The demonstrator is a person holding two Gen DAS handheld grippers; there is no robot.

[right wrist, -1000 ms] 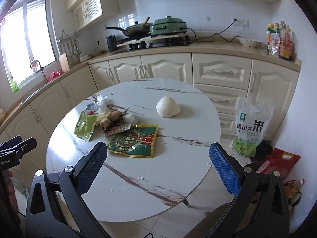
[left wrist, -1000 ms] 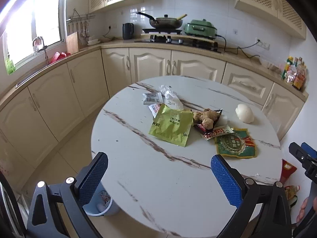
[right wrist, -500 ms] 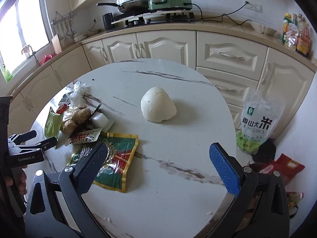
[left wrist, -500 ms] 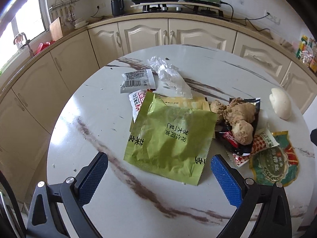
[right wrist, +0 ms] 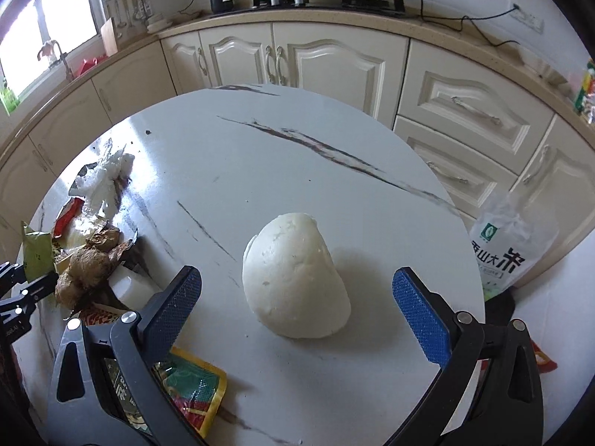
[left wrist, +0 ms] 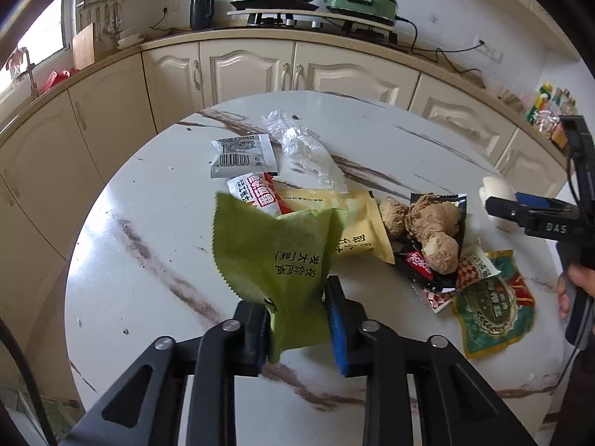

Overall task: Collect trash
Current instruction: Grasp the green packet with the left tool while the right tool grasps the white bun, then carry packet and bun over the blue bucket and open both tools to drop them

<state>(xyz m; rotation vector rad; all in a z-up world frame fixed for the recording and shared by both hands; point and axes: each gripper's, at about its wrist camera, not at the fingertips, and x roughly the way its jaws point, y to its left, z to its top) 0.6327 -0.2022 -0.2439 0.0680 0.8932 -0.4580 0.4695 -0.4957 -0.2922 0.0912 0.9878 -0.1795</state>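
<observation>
Green wrapper [left wrist: 277,260] on marble table [left wrist: 148,223], near edge, L of ginger [left wrist: 431,230]. L gripper [left wrist: 297,319] jaws just closed, clenched on wrapper's near end. R gripper [right wrist: 297,304] spread wide, straddling white bun [right wrist: 293,278], R of ginger; pads not touching it.

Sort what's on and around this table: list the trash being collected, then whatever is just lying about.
Trash to collect:
green wrapper, pinched by the left gripper, whose jaws have just been closing
yellow packet
barcode sachet
clear plastic
red-green pouch

Lying about:
steamed bun, ahead of the open right gripper
ginger
rice bag
</observation>
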